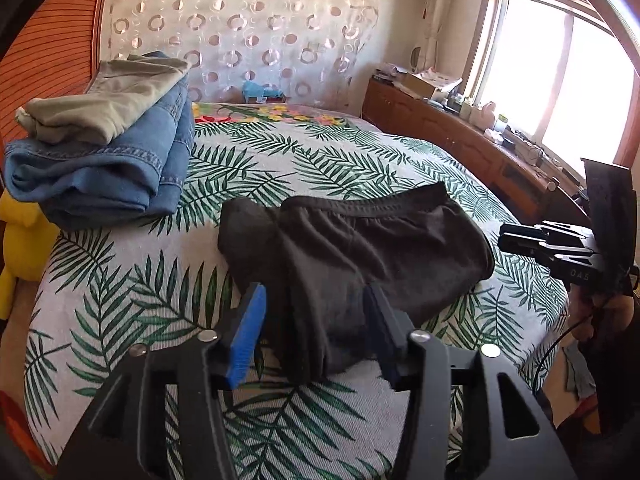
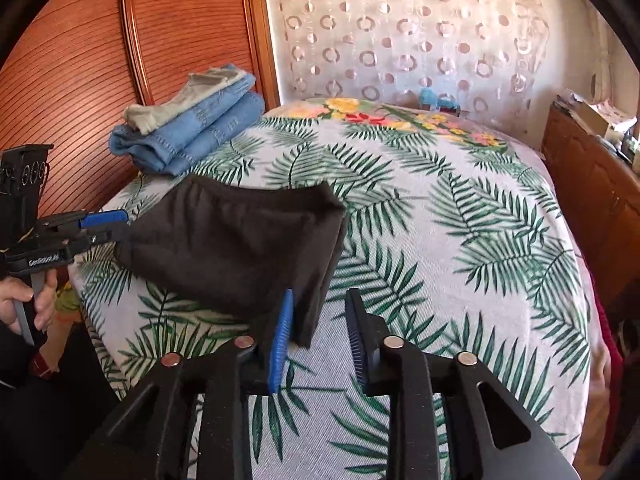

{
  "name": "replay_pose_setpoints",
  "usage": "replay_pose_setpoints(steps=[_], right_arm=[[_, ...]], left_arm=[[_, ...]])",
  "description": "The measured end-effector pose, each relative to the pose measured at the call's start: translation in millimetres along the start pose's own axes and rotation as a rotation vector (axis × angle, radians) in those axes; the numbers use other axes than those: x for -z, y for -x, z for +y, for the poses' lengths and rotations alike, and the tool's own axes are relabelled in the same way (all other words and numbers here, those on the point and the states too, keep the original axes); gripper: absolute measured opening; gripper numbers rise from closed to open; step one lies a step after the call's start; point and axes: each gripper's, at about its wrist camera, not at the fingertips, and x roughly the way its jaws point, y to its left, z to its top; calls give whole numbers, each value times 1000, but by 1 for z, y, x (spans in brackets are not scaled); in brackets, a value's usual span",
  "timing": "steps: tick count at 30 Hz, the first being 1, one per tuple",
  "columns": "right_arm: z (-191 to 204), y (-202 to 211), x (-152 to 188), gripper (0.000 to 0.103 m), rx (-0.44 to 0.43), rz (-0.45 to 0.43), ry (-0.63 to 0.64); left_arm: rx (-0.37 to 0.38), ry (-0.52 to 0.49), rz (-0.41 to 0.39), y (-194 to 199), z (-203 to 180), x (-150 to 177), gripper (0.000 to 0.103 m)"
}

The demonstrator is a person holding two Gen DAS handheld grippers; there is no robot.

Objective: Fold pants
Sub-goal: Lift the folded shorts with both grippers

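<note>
Judging from the compact dark bundle, I placed the task at a late fold, with the black pants (image 1: 352, 256) already doubled over on the bed (image 1: 120, 304) near its front edge.

1. Left claw (image 1: 316, 332): its fingers stood apart and straddled the near hanging fold of the pants. Cloth lay between the pads, but they were not pressed together, so it gripped nothing.
2. Right claw (image 2: 318, 334): its fingers also stood apart. The near corner of the pants touched or overlapped the left pad; the other pad hung over bare bedspread. Nothing was held.
3. Pants: in the right wrist view they formed a rough rectangle, with the waistband edge on the far side in the left wrist view. The surface showed wrinkles, so I judged the fold loose.

Next move, as I judged it: either close both claws on the near edge for a final fold away from me, or lift the bundle toward the stack. Either calls for even grips so the layers do not slide apart.

Room for moving: the front edge of the bed lay close under both claws, so a drag toward me risked cloth slipping off. Beyond the pants, the bedspread ran open to the far flowered end. At far left, folded jeans (image 2: 192, 136) with a pale garment (image 2: 160, 114) on top sat by the wooden panel (image 2: 80, 80), apart from the pants.
</note>
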Motion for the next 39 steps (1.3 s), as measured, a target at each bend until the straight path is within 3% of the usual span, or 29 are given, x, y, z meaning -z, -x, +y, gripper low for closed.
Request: replay_pose_setpoints(steps=[2, 7, 12, 14, 23, 24, 26, 28, 33, 37, 39], right_arm=[[0, 2, -5, 32, 3, -13, -2], [-4, -12, -27, 36, -23, -27, -22], [-10, -44, -45, 36, -34, 4, -32], [-14, -58, -50, 36, -34, 25, -36], [-19, -89, -60, 36, -81, 88, -27], [-20, -91, -61, 36, -88, 88, -24], [-20, -96, -66, 16, -111, 81, -16], [-16, -96, -69, 9, -127, 61, 12], [-10, -94, -77, 6, -140, 1, 28], [-8, -99, -80, 6, -140, 4, 18], [-9, -108, -79, 6, -129, 27, 13]], left_arm=[[-5, -10, -6, -3, 0, -6, 65], [-24, -34, -44, -11, -1, -25, 65], [-9, -30, 13, -35, 8, -40, 44], [-5, -28, 34, -42, 11, -42, 41], [9, -41, 116, -73, 17, -48, 40], [9, -51, 121, -76, 17, -48, 35], [16, -65, 124, -78, 16, -48, 18], [25, -80, 106, -72, 14, -50, 6], [37, -60, 1, -39, 14, -63, 5], [14, -60, 27, -43, 19, -66, 6], [-3, -61, 54, -53, 22, -64, 11]])
